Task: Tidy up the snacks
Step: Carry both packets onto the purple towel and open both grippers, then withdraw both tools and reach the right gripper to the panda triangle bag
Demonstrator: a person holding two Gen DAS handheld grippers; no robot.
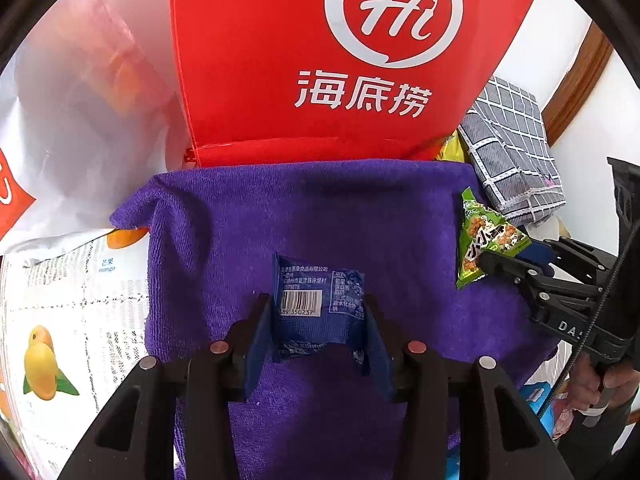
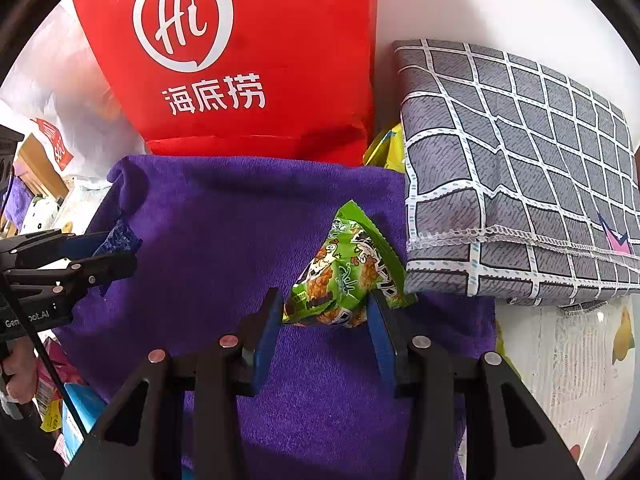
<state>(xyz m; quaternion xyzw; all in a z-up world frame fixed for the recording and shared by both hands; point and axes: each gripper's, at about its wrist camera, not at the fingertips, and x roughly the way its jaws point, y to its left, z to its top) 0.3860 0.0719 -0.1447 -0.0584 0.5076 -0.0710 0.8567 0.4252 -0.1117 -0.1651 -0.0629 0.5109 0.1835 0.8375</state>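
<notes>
A: Item 1, nearest. Left gripper (image 1: 318, 320), at 6 o'clock in the left wrist view. State?

B: Jaws partly closed, pinching the blue packet (image 1: 318, 300) by its two side edges. The packet stands between the pads, barcode side up, over the purple towel (image 1: 224, 220). Risk: the hold is on thin foil edges only; the packet could buckle or slide out if the grip loosens.

A: Item 2. Right gripper (image 2: 325, 312), 6 o'clock in the right wrist view.

B: Jaws partly closed on the lower end of the green packet (image 2: 344, 272), which rises toward 12 o'clock, tilted. The packet is triangular, so the pads meet sloping sides. Risk: it may squirt forward out of the jaws if squeezed harder. Whether it touches the towel, I cannot tell.

A: Item 3. Spacing of the two tools.

B: Apart; from the left view the other gripper sits at 3 o'clock. Risk: a cable hangs beside it, which could snag if the hands cross.

A: Item 4, further out.

B: Grey checked cloth (image 2: 520, 168) at 2 o'clock in the right view, just beside the green packet. Risk: the packet could catch its hem when lifted.

A: Item 5, farthest.

B: Red bag (image 1: 256, 60) at 12 o'clock, upright behind the towel, mouth out of frame. If it is the destination, a soft bag may fold or tip under a dropped packet.
</notes>
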